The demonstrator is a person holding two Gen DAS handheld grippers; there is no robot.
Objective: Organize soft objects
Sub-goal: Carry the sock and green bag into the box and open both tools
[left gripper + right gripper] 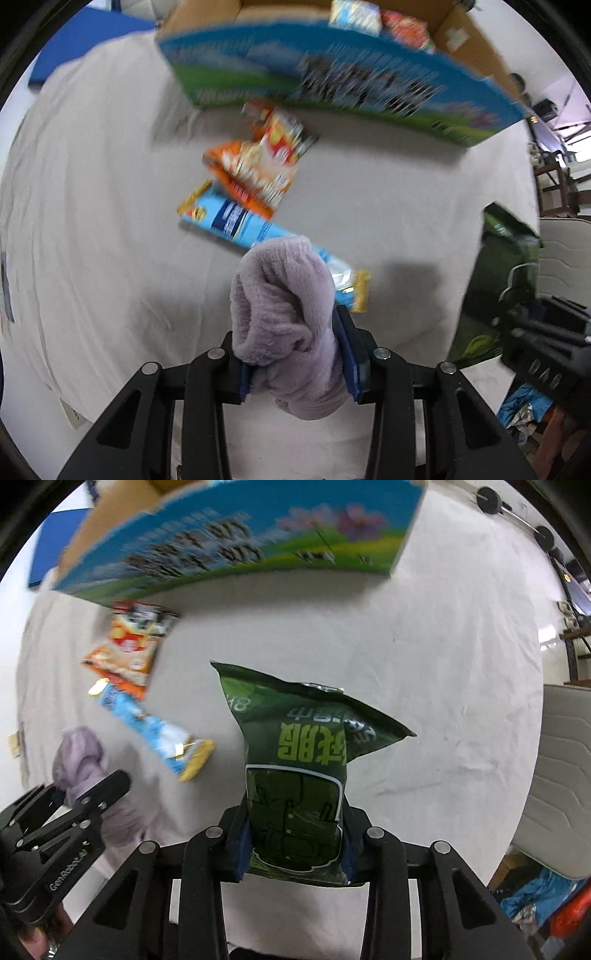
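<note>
- Step in hand, as I judge it: both loads are lifted and bound for the cardboard box (332,70) at the far edge of the table (92,221). To do it well, raise each load clear of the printed front wall before moving over the opening, then let go low inside so that nothing bounces out. The left load passes over the packets lying on the cloth, so keep it high there.
- Nearest, the left gripper (295,354) is clamped on a lilac fleece cloth (284,306). Its blue pads press the bundle from both sides at a middling gap, and the cloth bulges above and hangs below them.
- The right gripper (295,845) is closed on the lower part of a green snack bag (295,760), pinching it narrow. The bag stands up from the jaws, its sealed top flaring wide.
- Both loads hang above the near part of the table, clear of the white cloth; the green bag is to the right of the fleece.
- Midway across the table lie a light-blue packet (258,232), then an orange packet (251,177), then a red-and-yellow packet (280,133), overlapping in a line that runs toward the box.
- Farthest, the box stands open with some packets (376,18) already inside. The pictures are blurred, so its printing is unreadable.
</note>
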